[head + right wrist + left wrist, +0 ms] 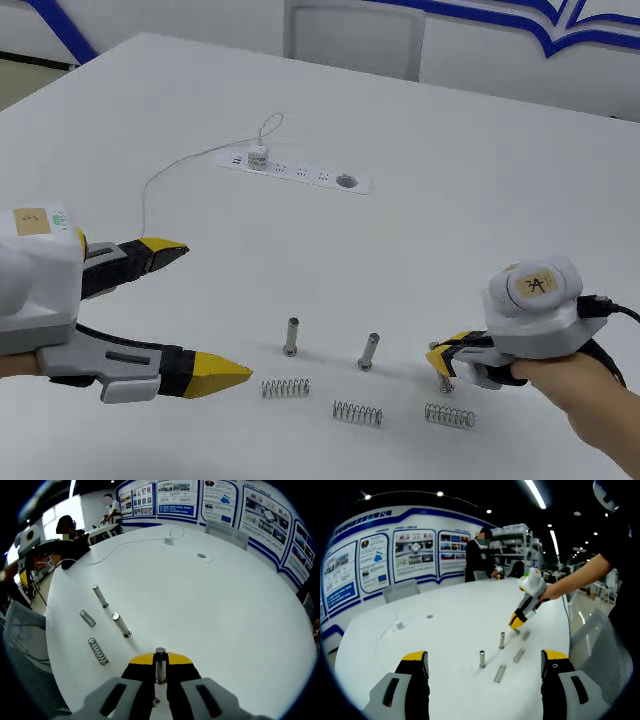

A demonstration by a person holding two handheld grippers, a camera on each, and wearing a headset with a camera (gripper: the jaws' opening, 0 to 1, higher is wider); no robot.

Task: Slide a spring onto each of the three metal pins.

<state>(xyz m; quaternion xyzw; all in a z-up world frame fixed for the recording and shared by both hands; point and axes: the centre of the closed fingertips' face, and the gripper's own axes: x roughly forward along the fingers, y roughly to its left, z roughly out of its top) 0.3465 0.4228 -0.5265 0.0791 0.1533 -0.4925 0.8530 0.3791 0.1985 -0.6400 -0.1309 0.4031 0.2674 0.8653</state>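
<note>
Far left: left gripper (215, 310), jaws spread wide, nothing held. Centre of white table (450, 200): three pins, short, silvery, upright. Left pin (291, 336), middle pin (369, 351), right pin (160, 666). Just in front, three springs, small coils lying flat: left spring (286, 387), middle spring (358, 412), right spring (449, 416). Far right: right gripper (443, 358), clamped narrow on right pin.
</note>
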